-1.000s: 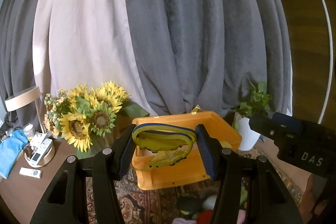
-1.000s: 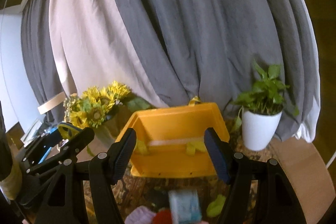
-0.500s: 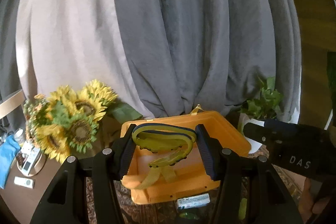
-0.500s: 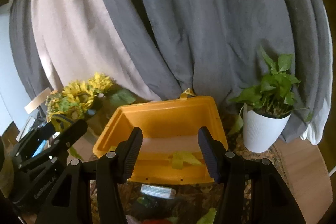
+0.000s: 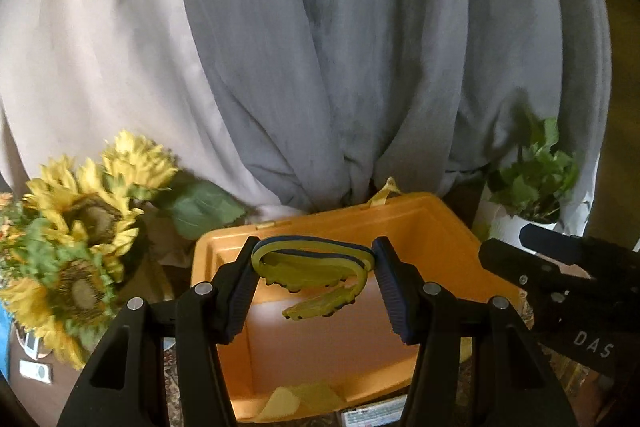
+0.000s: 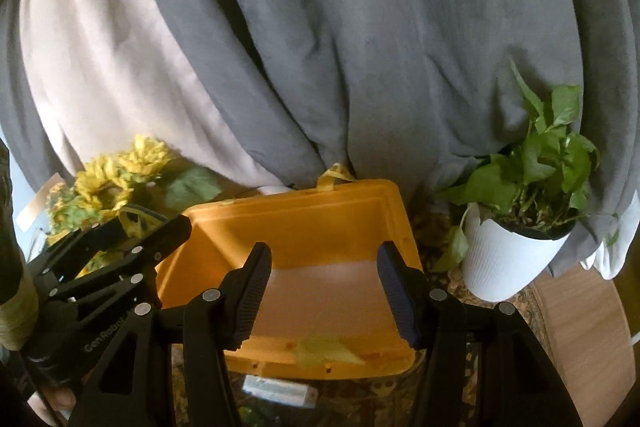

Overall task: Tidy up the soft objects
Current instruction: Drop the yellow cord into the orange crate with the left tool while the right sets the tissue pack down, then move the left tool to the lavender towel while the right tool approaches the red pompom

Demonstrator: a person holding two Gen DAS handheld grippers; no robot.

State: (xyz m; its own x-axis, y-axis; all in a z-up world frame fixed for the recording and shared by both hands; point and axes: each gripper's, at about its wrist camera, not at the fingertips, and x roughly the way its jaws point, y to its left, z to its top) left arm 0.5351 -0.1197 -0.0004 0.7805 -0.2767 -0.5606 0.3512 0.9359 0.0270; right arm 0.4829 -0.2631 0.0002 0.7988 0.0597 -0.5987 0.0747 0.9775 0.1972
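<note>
soft yellow-green toy, a curled rubbery strip with a dark blue edge and small nubs, is pinched between the pads of my left claw, its loose tail hanging below the grip. straight ahead of and below that claw sits the open orange bin, whose bare floor now fills the space behind the toy. a second ago the bin lay lower and smaller in this view, so i have carried the toy forward over its rim, and i judge the drop is close.

my right claw holds nothing. its jaws have just been closing a little and now stand at a narrow gap, with only the bin's floor visible between them. a limp yellow scrap lies on the bin's near lip just below that claw. sunflowers stand to the left of the left claw, a potted plant to the right of the right claw, grey curtains behind.
</note>
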